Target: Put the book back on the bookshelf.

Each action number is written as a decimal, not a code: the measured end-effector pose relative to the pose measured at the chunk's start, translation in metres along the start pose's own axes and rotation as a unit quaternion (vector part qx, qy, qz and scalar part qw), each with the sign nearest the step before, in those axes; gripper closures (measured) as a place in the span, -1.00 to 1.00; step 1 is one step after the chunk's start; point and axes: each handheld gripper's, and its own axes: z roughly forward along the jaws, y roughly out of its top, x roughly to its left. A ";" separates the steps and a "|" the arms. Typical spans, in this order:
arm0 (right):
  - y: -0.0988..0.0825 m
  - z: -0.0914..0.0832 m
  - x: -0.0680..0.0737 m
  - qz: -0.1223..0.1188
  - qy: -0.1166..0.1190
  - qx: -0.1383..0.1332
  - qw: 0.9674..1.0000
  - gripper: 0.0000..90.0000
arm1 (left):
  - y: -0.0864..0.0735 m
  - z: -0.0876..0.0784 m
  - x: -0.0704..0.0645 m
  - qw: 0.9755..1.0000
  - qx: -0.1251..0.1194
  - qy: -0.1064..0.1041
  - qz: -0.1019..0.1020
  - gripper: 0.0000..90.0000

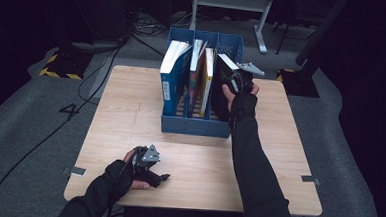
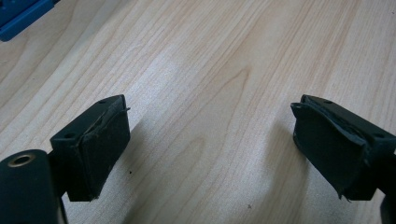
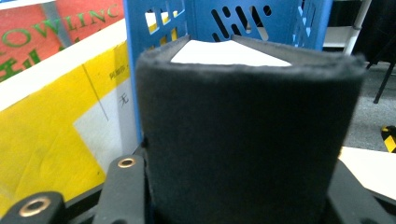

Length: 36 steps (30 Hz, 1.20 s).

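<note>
**Right gripper on the black book in the blue rack; left gripper idle on the table**

A blue file rack [image 1: 195,123] w/ three compartments stands upright on the wooden table [image 1: 278,158], toward the far-middle part. In the left compartment is a blue book [image 1: 171,85] w/ white pages up. The middle compartment holds a book w/ a yellow cover [image 1: 207,84] and one more beside it; in the right gripper view the yellow cover [image 3: 51,135] is on the left, w/ a red cover w/ green letters [image 3: 56,25] behind it.

The black book [image 1: 221,87] is in the right compartment, standing upright. The right gripper [image 1: 242,81] is at this book, at its right side near the top, and the right hand [image 1: 239,93] is around the gripper. In the right gripper view the black book [image 3: 247,140] sits between the two jaws, spine toward the camera, felt-like cover, white pages at the top; the jaws press on both its sides, so the gripper is clamped on it. Behind it is the blue perforated wall of the rack [image 3: 247,21].

The left gripper [image 1: 152,174] lies low at the near-left part of the table, well apart from the rack, left hand [image 1: 127,172] on it. In the left gripper view its pads [image 2: 95,144] are spread wide, w/ bare wood btw them; it grasps nothing. A corner of the rack [image 2: 21,18] is at the top left there.

Floor is grey carpet [image 1: 24,129] w/ black cables.
</note>
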 end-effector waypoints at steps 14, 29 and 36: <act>-0.015 -0.017 0.000 -0.034 0.014 0.017 0.999 0.13 | 0.000 0.000 0.000 1.000 0.000 0.000 0.000 -0.75; -0.026 -0.029 -0.002 -0.044 0.034 0.024 0.998 0.02 | 0.000 0.000 0.000 1.000 0.001 0.000 0.001 -0.75; -0.033 -0.045 -0.009 -0.059 0.060 0.035 0.996 -0.13 | 0.000 0.000 0.000 1.000 0.000 0.002 0.000 -0.75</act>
